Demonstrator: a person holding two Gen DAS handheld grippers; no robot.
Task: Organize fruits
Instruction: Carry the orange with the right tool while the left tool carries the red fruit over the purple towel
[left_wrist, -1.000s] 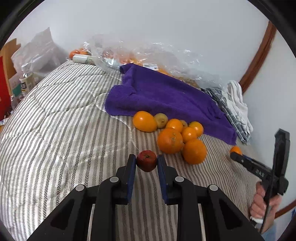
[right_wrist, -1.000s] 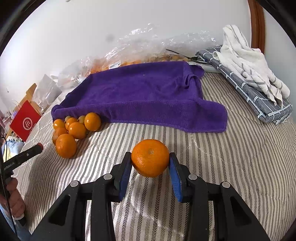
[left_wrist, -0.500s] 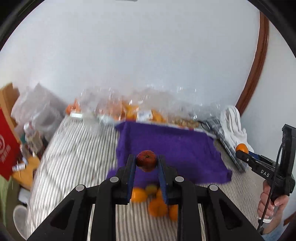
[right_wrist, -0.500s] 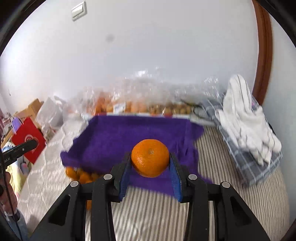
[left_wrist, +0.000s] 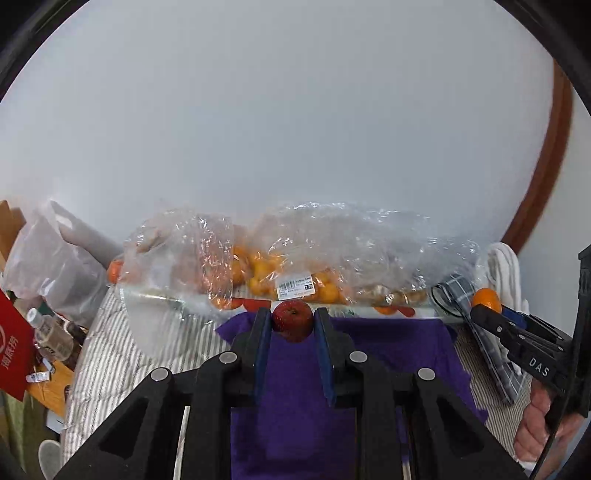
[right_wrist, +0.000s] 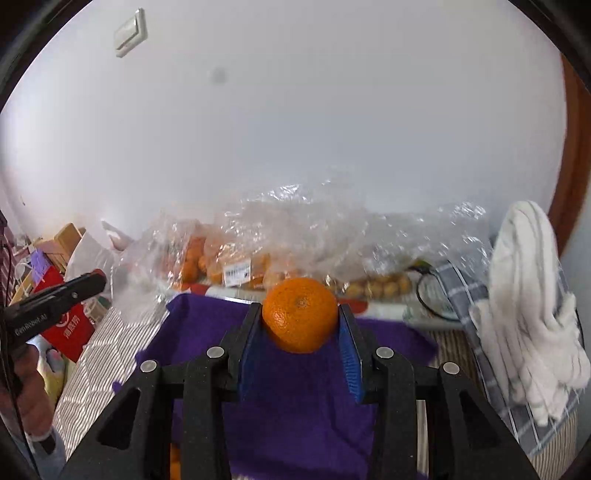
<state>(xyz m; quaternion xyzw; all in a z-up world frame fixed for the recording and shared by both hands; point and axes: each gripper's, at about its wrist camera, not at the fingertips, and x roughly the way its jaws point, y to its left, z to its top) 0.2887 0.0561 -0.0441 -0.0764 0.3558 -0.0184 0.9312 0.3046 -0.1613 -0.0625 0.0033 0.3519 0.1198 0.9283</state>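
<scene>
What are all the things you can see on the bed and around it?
red apple: one, dark red, held in the left gripper
orange: one, orange, held in the right gripper
purple towel: one, purple, spread on the bed
striped bedcover: one, white and grey
plastic bags of fruit: several, clear, by the wall
white cloth: one, white, on the right
checked cloth: one, grey, under the white cloth
red bag: one, red, left of the bed
light switch: one, white, on the wall
left gripper: black, blue pads
right gripper: black, blue pads
</scene>
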